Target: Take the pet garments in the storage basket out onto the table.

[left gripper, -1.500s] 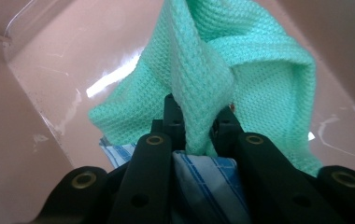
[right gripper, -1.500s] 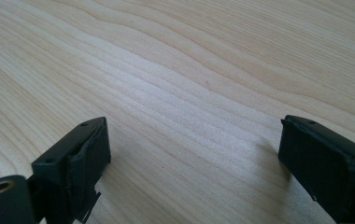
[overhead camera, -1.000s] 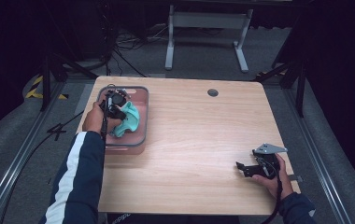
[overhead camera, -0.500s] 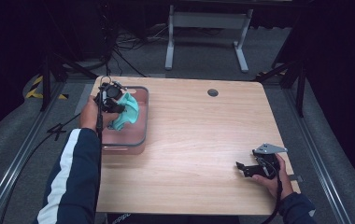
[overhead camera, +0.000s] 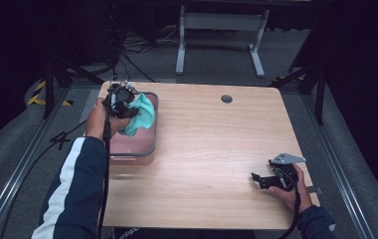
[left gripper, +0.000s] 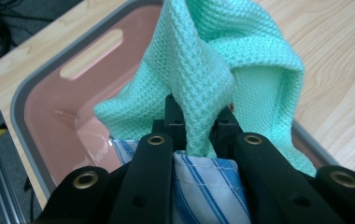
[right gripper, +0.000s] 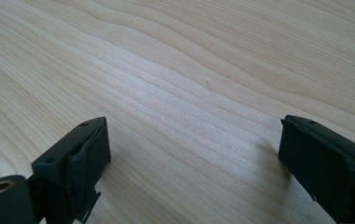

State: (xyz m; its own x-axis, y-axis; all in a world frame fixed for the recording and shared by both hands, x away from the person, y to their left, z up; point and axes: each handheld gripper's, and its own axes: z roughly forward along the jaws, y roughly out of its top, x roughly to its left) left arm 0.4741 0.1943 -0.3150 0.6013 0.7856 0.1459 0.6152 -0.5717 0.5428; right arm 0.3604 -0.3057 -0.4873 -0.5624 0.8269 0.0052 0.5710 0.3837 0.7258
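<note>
A mint-green waffle cloth (left gripper: 222, 60) hangs pinched between the jaws of my left gripper (left gripper: 199, 126), lifted above a pink bin with a grey rim (left gripper: 31, 88). Under it a blue-and-white striped cloth (left gripper: 203, 186) lies in the bin. From above, the left gripper (overhead camera: 121, 101) holds the green cloth (overhead camera: 140, 115) over the bin (overhead camera: 133, 148) at the table's left side. My right gripper (right gripper: 192, 154) rests low over bare wood, jaws wide apart with nothing between them; in the high view the right gripper (overhead camera: 259, 179) sits near the front right corner.
The wooden table (overhead camera: 217, 144) has a round cable hole (overhead camera: 226, 98) at the back. A metal stand (overhead camera: 219, 30) and cables lie on the floor beyond the far edge.
My left gripper has risen and drawn back toward the bin's far left corner, pulling the green cloth up with it. The right gripper has stayed put.
</note>
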